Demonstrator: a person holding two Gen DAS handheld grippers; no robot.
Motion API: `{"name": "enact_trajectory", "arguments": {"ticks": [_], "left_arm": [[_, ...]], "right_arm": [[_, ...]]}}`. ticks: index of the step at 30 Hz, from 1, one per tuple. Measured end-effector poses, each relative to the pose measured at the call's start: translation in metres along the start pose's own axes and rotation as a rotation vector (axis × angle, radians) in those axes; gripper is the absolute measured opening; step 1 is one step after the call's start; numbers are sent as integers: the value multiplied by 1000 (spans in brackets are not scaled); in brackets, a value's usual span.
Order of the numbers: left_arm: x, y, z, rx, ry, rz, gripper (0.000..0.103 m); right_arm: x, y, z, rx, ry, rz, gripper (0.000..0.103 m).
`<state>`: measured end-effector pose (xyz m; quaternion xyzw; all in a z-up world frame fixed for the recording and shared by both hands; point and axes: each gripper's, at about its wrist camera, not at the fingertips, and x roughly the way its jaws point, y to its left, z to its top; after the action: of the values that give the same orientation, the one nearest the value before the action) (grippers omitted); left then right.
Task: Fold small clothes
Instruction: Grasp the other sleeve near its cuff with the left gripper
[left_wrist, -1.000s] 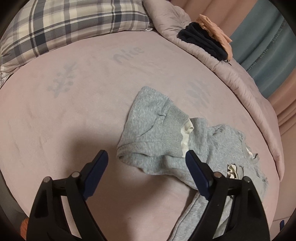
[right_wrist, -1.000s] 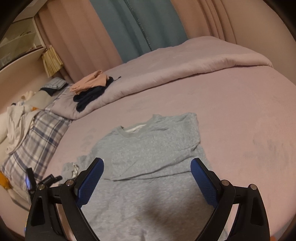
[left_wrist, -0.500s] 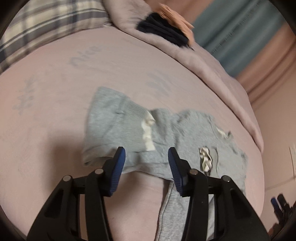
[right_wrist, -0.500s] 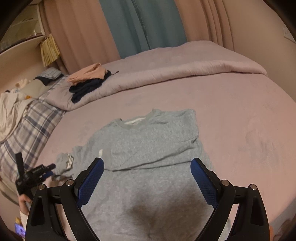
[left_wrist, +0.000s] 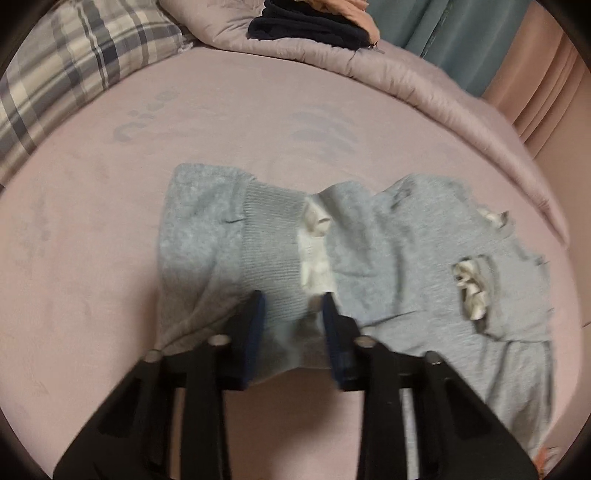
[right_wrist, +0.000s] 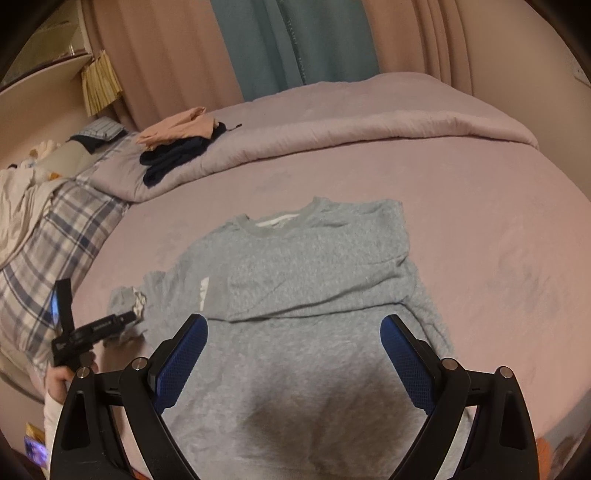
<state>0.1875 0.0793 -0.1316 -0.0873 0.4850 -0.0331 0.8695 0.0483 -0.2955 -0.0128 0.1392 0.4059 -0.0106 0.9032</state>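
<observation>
A grey sweatshirt (right_wrist: 314, 266) lies flat on the pink bed sheet (right_wrist: 480, 229), neck away from me, one sleeve folded across its chest. Its other sleeve (left_wrist: 207, 229) lies crumpled at the left, with a ribbed cuff (left_wrist: 269, 236) and white lining showing. My left gripper (left_wrist: 293, 306) is down on that cuff. Its jaws are closing, with the cuff's fabric bunched between the blue pads. In the right wrist view the left gripper (right_wrist: 92, 328) shows beside the sleeve, held by a hand (right_wrist: 59, 376). My right gripper (right_wrist: 293, 321) hovers open over the shirt's lower half, with nothing between its fingers.
A plaid pillow (right_wrist: 55, 251) lies at the left of the bed. A rolled pink quilt (right_wrist: 332, 122) runs along the far side, with dark navy and peach clothes (right_wrist: 173, 147) piled on it. Curtains (right_wrist: 277, 44) hang behind. Bare sheet spreads right of the shirt.
The left gripper has come down onto the sleeve and its jaws have narrowed from wide open to tight around the cuff. The right gripper has drifted a little and stays open.
</observation>
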Motion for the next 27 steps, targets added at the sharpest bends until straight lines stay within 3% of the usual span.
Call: {"name": "enact_trajectory", "arguments": {"ticks": [1,3,5,7,12,19,22,24,25,27], "left_arm": [[1,1,0,6,-1,0,22],[2,8,0,-25,-10,21,5],[0,20,1,-92,-1,-17,2],[-7,32,4,-158,-16,-57,1],[-42,51,12,-218,-155,-78,1],[-47,79,12,-280,-129,-95,0],[-51,73,6,-252,-115,-102,0],[-57,66,1,-197,-122,-82,3],[-59,63,0,-178,-122,-74,11],[-58,61,-4,-190,-94,-54,39]], "right_arm": [[1,1,0,-1,5,2,95],[3,3,-2,-6,11,3,95],[4,5,-3,-10,12,0,95],[4,6,-5,-12,15,-1,95],[4,9,-6,-13,13,-9,95],[6,10,-8,-11,15,-5,95],[6,11,-9,-18,17,-17,95],[7,11,-9,-15,18,-20,95],[7,12,-8,-12,18,-20,95],[8,12,-9,-8,20,-18,95]]}}
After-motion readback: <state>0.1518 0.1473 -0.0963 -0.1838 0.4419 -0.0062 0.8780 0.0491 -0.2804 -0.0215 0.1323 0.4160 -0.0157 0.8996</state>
